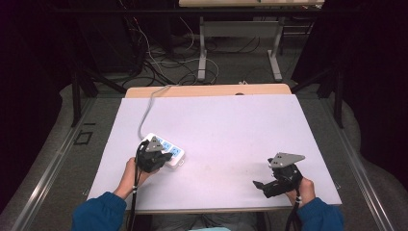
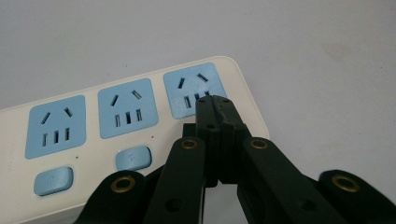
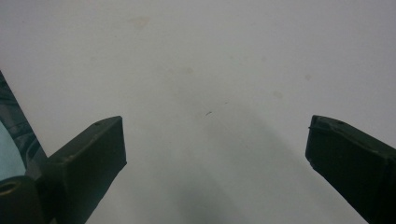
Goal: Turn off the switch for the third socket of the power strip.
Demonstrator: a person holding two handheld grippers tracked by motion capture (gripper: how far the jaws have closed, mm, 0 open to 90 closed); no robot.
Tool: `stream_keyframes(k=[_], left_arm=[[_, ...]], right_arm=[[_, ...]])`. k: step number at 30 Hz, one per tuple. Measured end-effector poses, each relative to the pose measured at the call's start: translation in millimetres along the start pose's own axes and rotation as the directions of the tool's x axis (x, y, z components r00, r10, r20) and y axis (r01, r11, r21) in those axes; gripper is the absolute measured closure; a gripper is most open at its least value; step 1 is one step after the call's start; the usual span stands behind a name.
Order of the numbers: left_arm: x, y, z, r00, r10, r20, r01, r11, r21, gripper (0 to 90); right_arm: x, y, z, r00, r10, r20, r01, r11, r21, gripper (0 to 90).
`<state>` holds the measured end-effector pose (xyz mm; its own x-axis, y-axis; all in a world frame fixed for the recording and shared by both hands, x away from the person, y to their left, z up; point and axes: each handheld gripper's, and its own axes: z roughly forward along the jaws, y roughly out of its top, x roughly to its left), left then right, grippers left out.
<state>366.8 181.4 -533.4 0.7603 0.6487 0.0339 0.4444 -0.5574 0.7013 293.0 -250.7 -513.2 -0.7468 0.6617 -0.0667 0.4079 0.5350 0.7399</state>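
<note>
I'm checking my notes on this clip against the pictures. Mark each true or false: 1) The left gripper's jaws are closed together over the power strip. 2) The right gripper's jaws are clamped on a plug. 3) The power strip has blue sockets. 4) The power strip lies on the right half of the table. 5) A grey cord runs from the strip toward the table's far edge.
1) True: the left gripper has its jaws pressed together, tips over the power strip.
2) False: the right gripper has its jaws wide apart, with bare table between them.
3) True.
4) False: it lies on the left half, by the left gripper.
5) True: the cord curves to the far edge.
</note>
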Motion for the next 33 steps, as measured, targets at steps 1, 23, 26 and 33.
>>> stream_keyframes(k=[1, 23, 26, 33], left_arm=[[0.3, -0.2, 0.2, 1.0000, -0.001, 0.004, 0.001, 1.0000, -0.003, 90.0], [0.5, -0.9, 0.0, 1.0000, -0.007, -0.002, 0.007, 1.0000, -0.005, 90.0], [0.5, -0.8, -0.5, 1.0000, -0.005, 0.000, 0.005, 0.9999, 0.010, 90.0], [0.3, -0.9, -0.3, 1.0000, -0.006, -0.001, 0.006, 1.0000, 0.007, 90.0]], right_arm=[[0.0, 0.0, 0.0, 1.0000, 0.000, 0.000, 0.000, 1.000, 0.000, 4.5], [0.0, 0.0, 0.3, 1.0000, 0.000, -0.001, 0.000, 1.000, 0.001, 4.5], [0.1, 0.0, 0.1, 1.0000, 0.001, 0.000, -0.001, 1.000, 0.001, 4.5], [0.0, 0.1, 0.1, 1.0000, 0.002, 0.000, -0.002, 1.000, 0.000, 4.5]])
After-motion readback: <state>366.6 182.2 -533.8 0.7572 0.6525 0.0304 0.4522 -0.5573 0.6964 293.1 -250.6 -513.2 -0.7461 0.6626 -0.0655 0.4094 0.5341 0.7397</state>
